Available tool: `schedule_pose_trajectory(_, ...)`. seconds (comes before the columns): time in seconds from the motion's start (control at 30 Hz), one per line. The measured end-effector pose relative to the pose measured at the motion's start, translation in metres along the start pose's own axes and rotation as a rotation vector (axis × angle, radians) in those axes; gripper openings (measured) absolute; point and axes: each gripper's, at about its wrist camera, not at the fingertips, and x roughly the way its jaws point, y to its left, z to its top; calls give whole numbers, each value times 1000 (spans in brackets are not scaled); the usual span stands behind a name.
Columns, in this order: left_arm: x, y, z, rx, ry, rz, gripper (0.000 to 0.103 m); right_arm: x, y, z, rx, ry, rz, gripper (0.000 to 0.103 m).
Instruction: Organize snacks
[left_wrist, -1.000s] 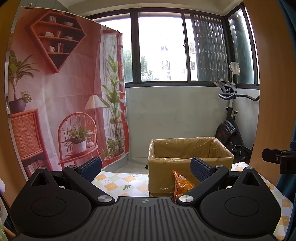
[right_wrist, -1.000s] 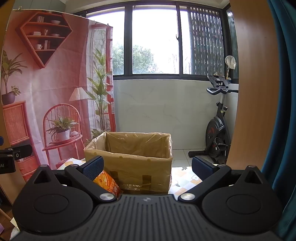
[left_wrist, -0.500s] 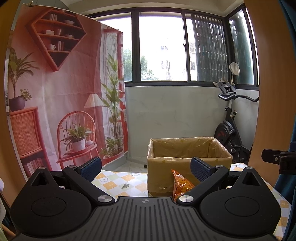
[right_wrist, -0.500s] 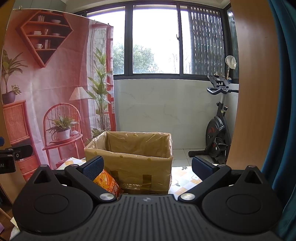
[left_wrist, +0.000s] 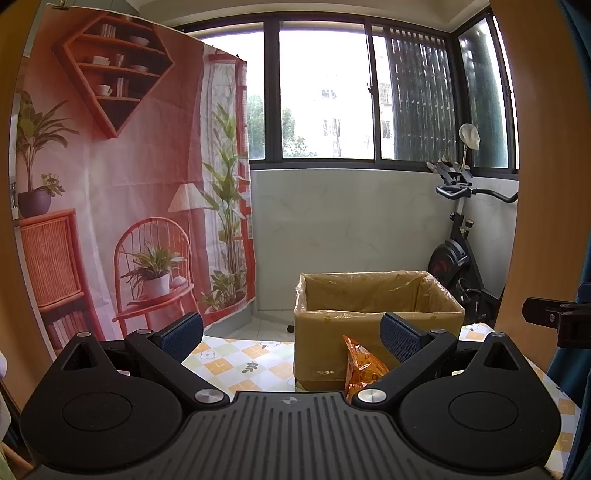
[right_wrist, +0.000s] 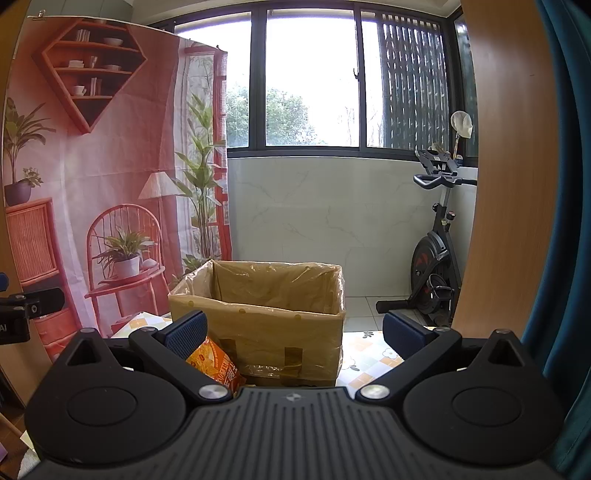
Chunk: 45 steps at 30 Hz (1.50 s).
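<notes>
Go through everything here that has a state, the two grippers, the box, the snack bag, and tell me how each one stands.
left gripper: open, holding nothing
right gripper: open, holding nothing
cardboard box: open-topped, plastic-lined, upright on the table
orange snack bag: outside the box, standing in front of it, not gripped

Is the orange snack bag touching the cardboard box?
Cannot tell. In both wrist views the orange snack bag overlaps the front of the cardboard box, but gripper parts hide its base, so neither contact nor gap shows plainly.
</notes>
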Motion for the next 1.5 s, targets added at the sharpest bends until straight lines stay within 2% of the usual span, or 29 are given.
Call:
schedule_pose_trajectory(1.1,6,3,1,-8,19,8,103,2,0,0,-3,9,7,103)
schedule_pose_trajectory(1.23,14,4,-1,-8,37,50,103,1,-1,-1,-3,-4,15,103)
schedule_pose_trajectory(1.5,54,16,-17,4,85,46,103,20,-12,-10,-9,-49,70,103)
